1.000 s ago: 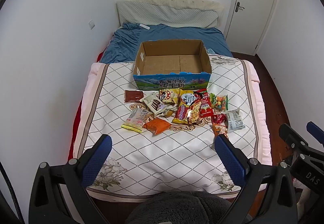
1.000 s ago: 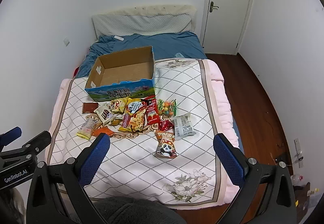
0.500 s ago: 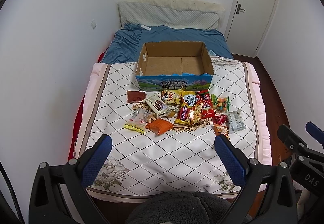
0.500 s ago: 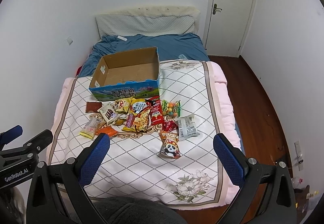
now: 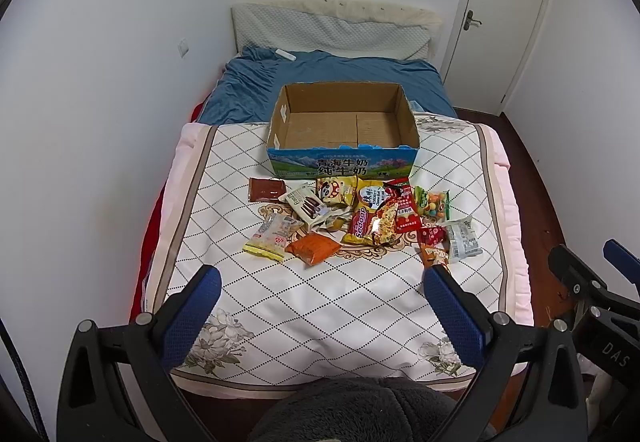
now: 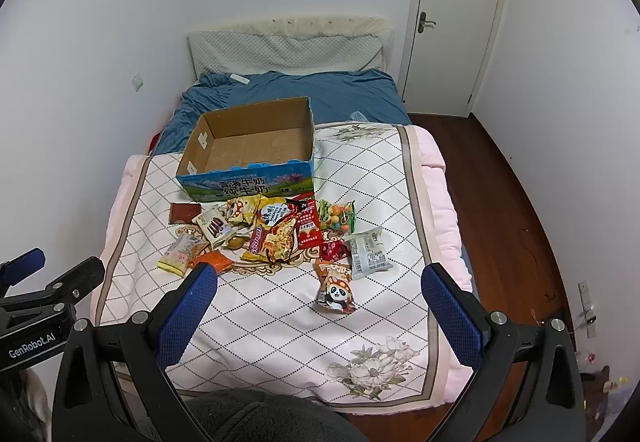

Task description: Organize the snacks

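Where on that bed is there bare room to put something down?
The near quilt between the snack pile and the foot edge is free, as is the cardboard box floor and the strip right of the box. The middle, just before the box, is crowded.

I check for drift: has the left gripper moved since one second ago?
Yes. The left gripper has come slightly forward: the cardboard box and door sit lower in its view.

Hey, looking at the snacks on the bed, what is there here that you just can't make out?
- Panda packet: in the left wrist view, the left tool finger covers most of it.
- Orange packet: in the right wrist view, partly behind the right tool finger.
- Small print on the white packet: too small.
- Cardboard box: far outer side hidden.
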The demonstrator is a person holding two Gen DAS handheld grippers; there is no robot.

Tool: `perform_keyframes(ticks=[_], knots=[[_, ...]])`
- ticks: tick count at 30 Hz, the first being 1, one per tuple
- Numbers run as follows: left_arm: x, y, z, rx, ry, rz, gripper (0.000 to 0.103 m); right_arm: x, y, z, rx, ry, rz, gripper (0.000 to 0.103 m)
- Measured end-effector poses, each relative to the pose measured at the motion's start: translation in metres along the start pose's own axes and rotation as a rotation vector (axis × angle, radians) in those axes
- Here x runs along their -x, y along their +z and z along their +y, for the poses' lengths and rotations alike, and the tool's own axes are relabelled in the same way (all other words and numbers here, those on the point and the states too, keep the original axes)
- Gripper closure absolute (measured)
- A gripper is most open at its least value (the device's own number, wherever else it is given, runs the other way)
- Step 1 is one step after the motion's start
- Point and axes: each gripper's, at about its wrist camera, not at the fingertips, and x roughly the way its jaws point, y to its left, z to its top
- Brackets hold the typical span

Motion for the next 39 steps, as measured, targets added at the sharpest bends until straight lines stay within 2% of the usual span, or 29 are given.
perform_keyframes(ticks=[39], knots=[[0.004,-0.005,0.023,0.019,-0.005,-0.005,0.0,0.01,-0.007,0.026,0.015,0.023,-0.022,0.0]])
